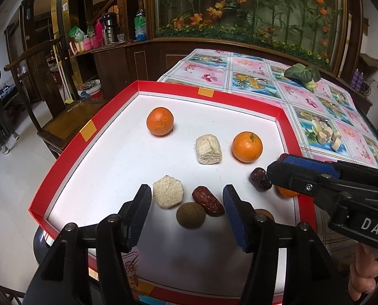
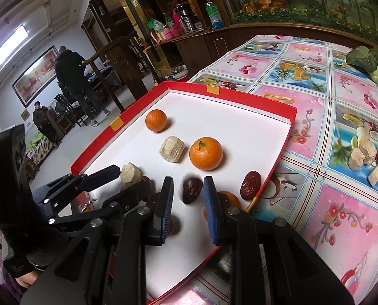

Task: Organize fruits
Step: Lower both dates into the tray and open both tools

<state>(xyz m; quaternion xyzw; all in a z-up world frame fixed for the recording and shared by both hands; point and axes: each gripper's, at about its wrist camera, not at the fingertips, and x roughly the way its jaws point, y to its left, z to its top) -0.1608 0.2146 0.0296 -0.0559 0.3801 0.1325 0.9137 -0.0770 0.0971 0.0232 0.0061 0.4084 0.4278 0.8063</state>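
— Dark red, wrinkled: the date [image 2: 192,190] lies near the tray's [image 2: 252,101] right edge, between the right gripper's [image 2: 187,203] parted fingers, not yet pinched.

— What could go wrong?

— If they close off-centre, the date may squirt sideways into the small orange [image 2: 229,199] tucked behind the right finger.

— And the left gripper [image 1: 186,211]?

— It is spread wide too, holding nothing, over a second date [image 1: 208,200] and a brown round fruit [image 1: 191,215]. Both tools crowd the tray's near edge and could knock together.

— Anything else?

— Two mandarins [image 1: 247,146] and pale puffed cakes [image 1: 208,149] sit mid-tray.
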